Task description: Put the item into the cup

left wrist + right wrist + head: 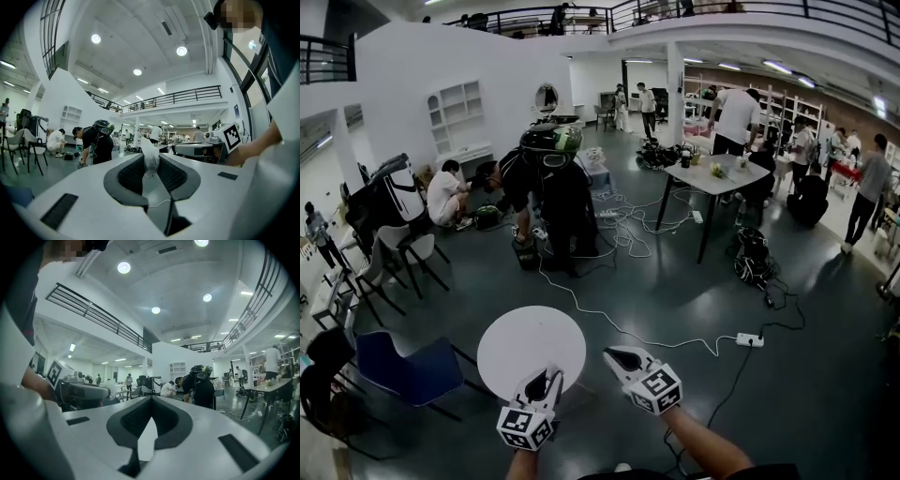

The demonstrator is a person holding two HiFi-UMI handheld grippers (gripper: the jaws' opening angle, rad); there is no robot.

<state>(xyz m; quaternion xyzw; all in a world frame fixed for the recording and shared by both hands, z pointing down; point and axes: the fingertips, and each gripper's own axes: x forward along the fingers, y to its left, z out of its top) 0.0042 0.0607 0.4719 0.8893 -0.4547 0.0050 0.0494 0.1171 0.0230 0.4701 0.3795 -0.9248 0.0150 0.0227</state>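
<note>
Fingers of left gripper point(151, 157) pinch an indistinct white item point(149, 144); right gripper point(151, 399) fingers meet, empty.

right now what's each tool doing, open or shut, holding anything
left tool: closed on a crumpled white item, maybe tissue.
right tool: closed, nothing between its jaws.

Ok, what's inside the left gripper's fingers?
A crumpled white scrap, paper or plastic, is pinched in the left gripper, poking above its fingers. The dark pads cover part of it, so its full shape is hidden.
</note>
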